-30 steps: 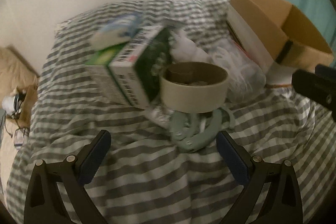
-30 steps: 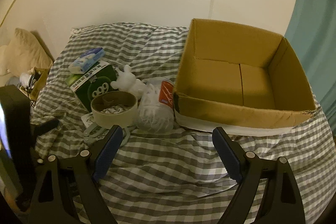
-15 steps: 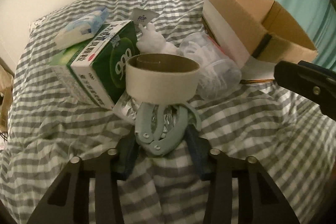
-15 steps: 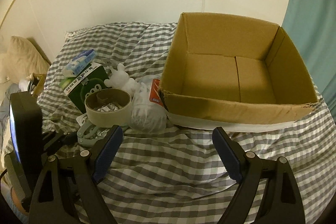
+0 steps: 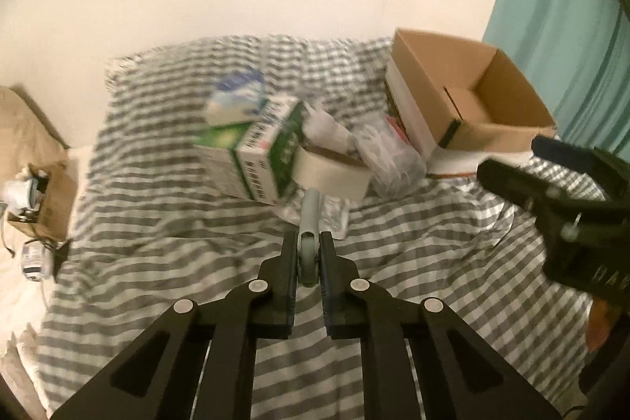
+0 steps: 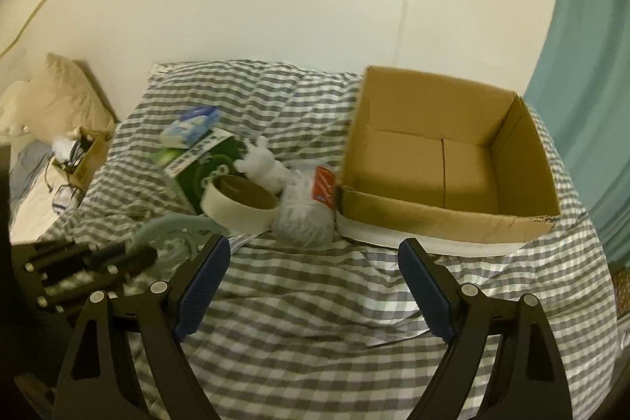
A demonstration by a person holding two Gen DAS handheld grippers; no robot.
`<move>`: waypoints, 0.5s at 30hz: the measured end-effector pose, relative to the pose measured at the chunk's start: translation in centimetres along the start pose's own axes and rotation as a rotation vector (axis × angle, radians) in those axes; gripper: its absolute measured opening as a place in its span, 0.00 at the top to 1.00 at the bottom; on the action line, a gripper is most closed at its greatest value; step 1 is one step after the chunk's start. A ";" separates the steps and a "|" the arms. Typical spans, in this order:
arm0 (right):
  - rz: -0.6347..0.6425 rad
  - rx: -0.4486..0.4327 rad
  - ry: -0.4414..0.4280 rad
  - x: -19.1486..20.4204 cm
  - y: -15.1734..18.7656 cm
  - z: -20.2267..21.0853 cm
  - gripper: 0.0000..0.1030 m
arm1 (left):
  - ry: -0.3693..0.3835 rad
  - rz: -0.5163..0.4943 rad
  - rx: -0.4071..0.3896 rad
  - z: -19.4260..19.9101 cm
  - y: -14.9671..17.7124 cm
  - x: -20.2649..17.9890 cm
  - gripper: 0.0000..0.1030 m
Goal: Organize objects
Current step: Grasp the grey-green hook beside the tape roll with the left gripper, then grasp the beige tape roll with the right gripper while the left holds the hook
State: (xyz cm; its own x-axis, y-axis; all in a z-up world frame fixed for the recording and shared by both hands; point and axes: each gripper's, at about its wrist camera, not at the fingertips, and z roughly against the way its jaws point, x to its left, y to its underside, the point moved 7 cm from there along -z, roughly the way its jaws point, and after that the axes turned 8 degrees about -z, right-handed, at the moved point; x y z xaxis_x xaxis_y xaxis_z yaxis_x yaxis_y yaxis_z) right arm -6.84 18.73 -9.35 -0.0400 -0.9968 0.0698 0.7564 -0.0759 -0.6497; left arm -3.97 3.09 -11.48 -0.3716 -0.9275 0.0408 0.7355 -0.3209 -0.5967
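Left wrist view: we see the left claw [image 5: 308, 264] closed on the pale green plastic hanger [image 5: 309, 223], gripped at one curved end, the rest reaching toward 12 o'clock and apparently raised off the bed [image 5: 165, 223]; motion blur hides the exact contact. Half a second ago the fingers only flanked it while it lay under the tape roll [image 5: 332, 174]; now the hanger is clamped and drawn out toward us. We judge it light, stiff and smooth, so it may pivot in the pads; a hold nearer its thicker middle would steady it. Behind it, near 12 o'clock, stand the green carton [image 5: 260, 152] with a blue-white packet [image 5: 236, 99] on top, and a clear bag [image 5: 390, 154] at 1 o'clock. The cardboard box [image 5: 472, 97], open and showing nothing inside, sits at 2 o'clock.

Right wrist view: the right claw [image 6: 315, 286] is spread wide and holds nothing, hovering over the bed. The box [image 6: 445, 152] lies at 1 o'clock, the hanger [image 6: 169, 227] and left claw [image 6: 102, 258] at 9 o'clock, and a white figurine [image 6: 264, 164] near 11 o'clock. The box looks a likely destination.
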 end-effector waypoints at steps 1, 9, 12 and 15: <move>0.012 -0.005 -0.003 0.5 0.1 0.3 0.15 | -0.018 -0.002 -0.006 0.3 -0.5 0.1 0.90; 0.115 0.034 -0.058 5.4 2.3 -0.8 0.15 | -0.108 0.090 -0.048 2.3 -0.2 5.5 0.90; 0.130 0.059 -0.065 6.6 2.8 -2.3 0.15 | -0.139 0.127 -0.045 1.6 -0.1 7.2 0.90; 0.134 0.078 -0.085 7.8 2.7 -4.1 0.18 | -0.156 0.147 -0.043 0.7 -0.4 8.3 0.90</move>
State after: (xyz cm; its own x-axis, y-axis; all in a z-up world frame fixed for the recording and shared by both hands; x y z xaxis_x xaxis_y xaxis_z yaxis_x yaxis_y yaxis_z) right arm -7.79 10.65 -13.63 0.1178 -0.9916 0.0527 0.7998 0.0633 -0.5969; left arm -6.97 -4.62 -10.28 -0.1677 -0.9832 0.0723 0.7493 -0.1748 -0.6387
